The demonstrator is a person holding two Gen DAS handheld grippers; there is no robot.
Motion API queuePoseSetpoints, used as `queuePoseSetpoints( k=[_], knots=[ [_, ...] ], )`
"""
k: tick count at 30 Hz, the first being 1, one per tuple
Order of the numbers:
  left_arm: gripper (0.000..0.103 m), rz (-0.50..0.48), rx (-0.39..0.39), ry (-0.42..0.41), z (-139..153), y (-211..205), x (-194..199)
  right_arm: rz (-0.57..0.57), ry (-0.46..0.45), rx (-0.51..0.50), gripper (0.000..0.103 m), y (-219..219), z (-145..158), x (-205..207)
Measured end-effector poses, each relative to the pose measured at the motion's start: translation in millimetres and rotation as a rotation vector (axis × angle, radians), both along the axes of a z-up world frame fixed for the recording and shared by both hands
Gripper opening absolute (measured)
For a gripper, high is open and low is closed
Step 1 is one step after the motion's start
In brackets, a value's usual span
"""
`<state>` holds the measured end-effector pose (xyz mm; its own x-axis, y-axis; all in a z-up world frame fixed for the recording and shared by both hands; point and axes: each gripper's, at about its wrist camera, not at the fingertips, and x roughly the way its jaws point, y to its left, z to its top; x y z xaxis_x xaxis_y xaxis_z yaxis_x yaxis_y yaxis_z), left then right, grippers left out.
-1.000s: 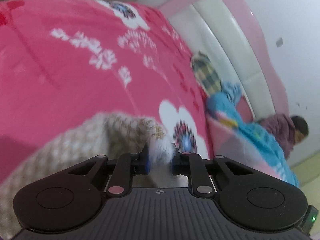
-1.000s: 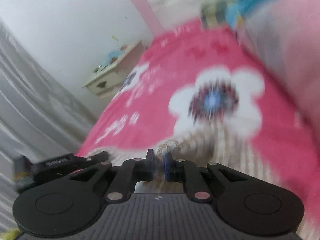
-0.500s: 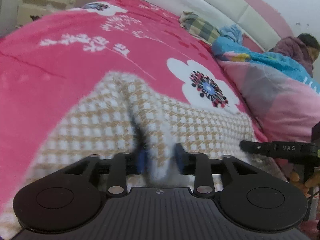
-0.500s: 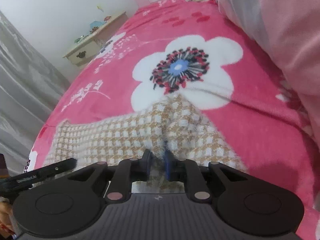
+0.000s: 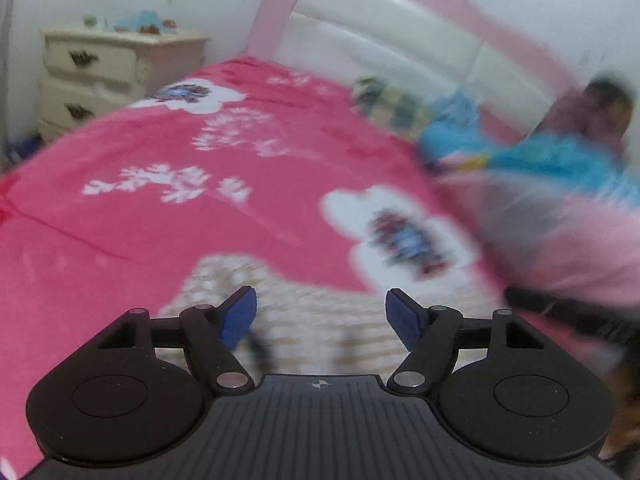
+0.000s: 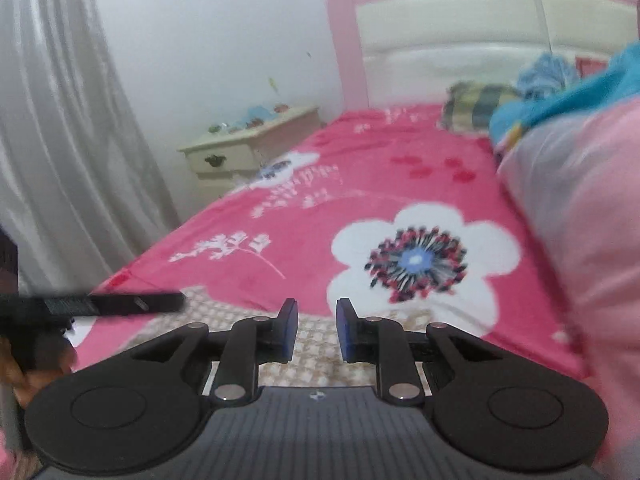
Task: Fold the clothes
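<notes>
A beige and white houndstooth garment [image 5: 288, 280] lies flat on the pink flowered blanket [image 5: 160, 220], just under both grippers. My left gripper [image 5: 322, 312] hovers over it with its jaws opening wide; nothing sits between the blue pads [image 5: 240, 316]. In the right wrist view the same garment [image 6: 240, 308] shows below my right gripper [image 6: 317, 328], whose jaws stand slightly apart and hold nothing. The left gripper's black finger [image 6: 120, 304] reaches in from the left edge there, held by a hand.
A bunched pink and blue quilt [image 6: 580, 220] lies along the right side of the bed. A plaid cloth [image 6: 476, 106] sits near the headboard. A cream nightstand [image 6: 248, 148] and a grey curtain [image 6: 60, 140] stand to the left. A person [image 5: 600, 112] sits by the headboard.
Both grippers pinched the garment's edge earlier and have let it go; it now lies on the blanket. The left jaws spread wide, the right only a little. Both wrists rolled level.
</notes>
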<state>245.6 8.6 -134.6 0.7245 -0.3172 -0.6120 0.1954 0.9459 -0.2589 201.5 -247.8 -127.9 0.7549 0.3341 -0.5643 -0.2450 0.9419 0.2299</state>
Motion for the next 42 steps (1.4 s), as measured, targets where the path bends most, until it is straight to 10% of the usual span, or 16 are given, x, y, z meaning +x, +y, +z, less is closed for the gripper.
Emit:
queuePoseSetpoints(
  k=[3, 7, 14, 18, 21, 30, 42],
  knots=[
    [0.072, -0.026, 0.115, -0.035, -34.7, 3.5, 0.4, -0.052, 0.078, -0.038, 0.000, 0.8, -26.9, 20.0],
    [0.071, -0.028, 0.131, -0.038, -18.0, 4.9, -7.2, -0.099, 0.184, 0.021, 0.000, -15.6, -41.7, 30.0],
    [0.072, -0.158, 0.078, -0.129, 17.0, -5.2, -41.0, 0.080, 0.109, 0.002, 0.005, 0.9, -4.2, -21.6],
    [0.072, -0.198, 0.183, 0.018, -18.7, -35.8, -31.7, 0.113, 0.205, -0.105, 0.000, 22.0, -54.4, -1.0],
    [0.072, -0.190, 0.205, -0.017, -27.4, -33.7, -40.6, 0.067, 0.243, -0.027, 0.000, 13.4, -49.8, -1.3],
    [0.078, -0.094, -0.164, 0.173, 60.8, 44.9, -85.2, 0.144, 0.217, 0.117, 0.011, -3.0, 34.1, -54.1],
    [0.083, 0.107, -0.022, 0.535, 54.3, 99.8, -209.9, 0.401, 0.274, 0.171, 0.041, 68.3, 76.9, -127.6]
  ],
)
